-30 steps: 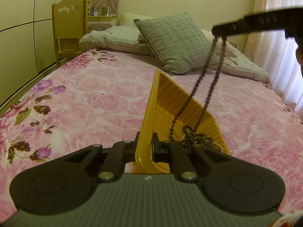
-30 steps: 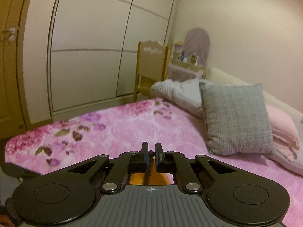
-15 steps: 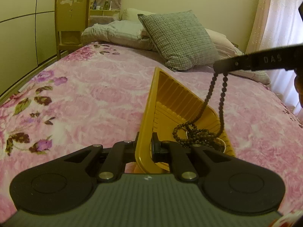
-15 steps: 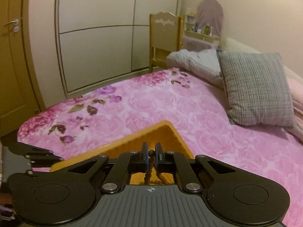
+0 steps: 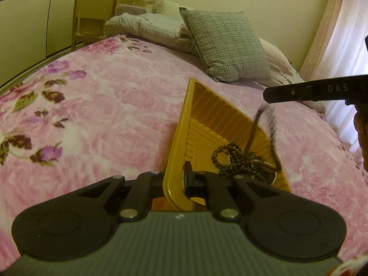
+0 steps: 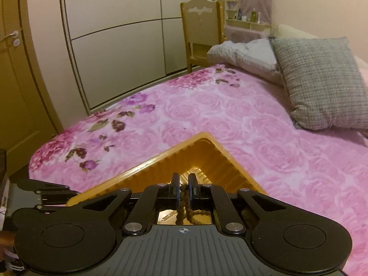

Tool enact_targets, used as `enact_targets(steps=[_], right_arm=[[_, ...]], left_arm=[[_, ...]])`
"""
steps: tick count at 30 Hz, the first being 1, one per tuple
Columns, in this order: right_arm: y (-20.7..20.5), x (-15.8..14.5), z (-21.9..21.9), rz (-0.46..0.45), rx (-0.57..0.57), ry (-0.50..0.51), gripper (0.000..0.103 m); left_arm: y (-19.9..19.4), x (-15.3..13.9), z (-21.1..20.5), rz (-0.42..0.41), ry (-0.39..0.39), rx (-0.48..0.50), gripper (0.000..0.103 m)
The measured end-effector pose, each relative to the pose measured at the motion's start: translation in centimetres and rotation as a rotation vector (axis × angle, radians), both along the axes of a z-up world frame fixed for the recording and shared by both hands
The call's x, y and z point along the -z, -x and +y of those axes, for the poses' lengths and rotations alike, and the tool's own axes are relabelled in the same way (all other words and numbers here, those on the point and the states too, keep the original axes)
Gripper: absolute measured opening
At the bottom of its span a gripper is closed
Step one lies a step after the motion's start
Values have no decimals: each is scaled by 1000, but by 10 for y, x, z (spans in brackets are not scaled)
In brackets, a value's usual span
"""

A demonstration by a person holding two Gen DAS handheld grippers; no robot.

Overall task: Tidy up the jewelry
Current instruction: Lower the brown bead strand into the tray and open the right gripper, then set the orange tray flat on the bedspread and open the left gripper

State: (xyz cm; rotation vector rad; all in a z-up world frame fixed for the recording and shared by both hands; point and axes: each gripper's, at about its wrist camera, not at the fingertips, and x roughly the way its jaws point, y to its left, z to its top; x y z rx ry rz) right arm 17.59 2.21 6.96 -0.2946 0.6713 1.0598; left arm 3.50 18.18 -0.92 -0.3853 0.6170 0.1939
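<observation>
A yellow ribbed tray lies on the pink flowered bedspread. My left gripper is shut on the tray's near rim. A dark brown bead necklace is piled in the tray's near right part, and its blurred upper loop hangs in the air just under my right gripper's tip. In the right wrist view my right gripper stands over the tray with its fingers slightly parted and the beads dropping away between them.
A grey checked pillow and folded bedding lie at the head of the bed. A wooden chair and wardrobe doors stand on the left. A curtain hangs at the right.
My right gripper has come down over the tray and parted its fingers. The necklace has slipped from it and most of it has piled up in the tray. The left gripper has kept its hold.
</observation>
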Motion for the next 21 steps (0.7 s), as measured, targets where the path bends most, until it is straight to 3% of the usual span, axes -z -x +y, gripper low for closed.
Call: enact_targets(steps=[14, 16, 18, 21], right_arm=[[-9, 0, -18, 25, 82, -44, 9], [-10, 1, -25, 31, 101, -52, 20], [-11, 3, -33, 40, 123, -64, 50], [-11, 6, -47, 46, 161, -91, 59]], left_arm=[[9, 23, 22, 29, 134, -43, 11], [9, 24, 24, 30, 154, -46, 13], [12, 23, 24, 31, 140, -64, 16], [15, 19, 27, 27, 125, -71, 23]])
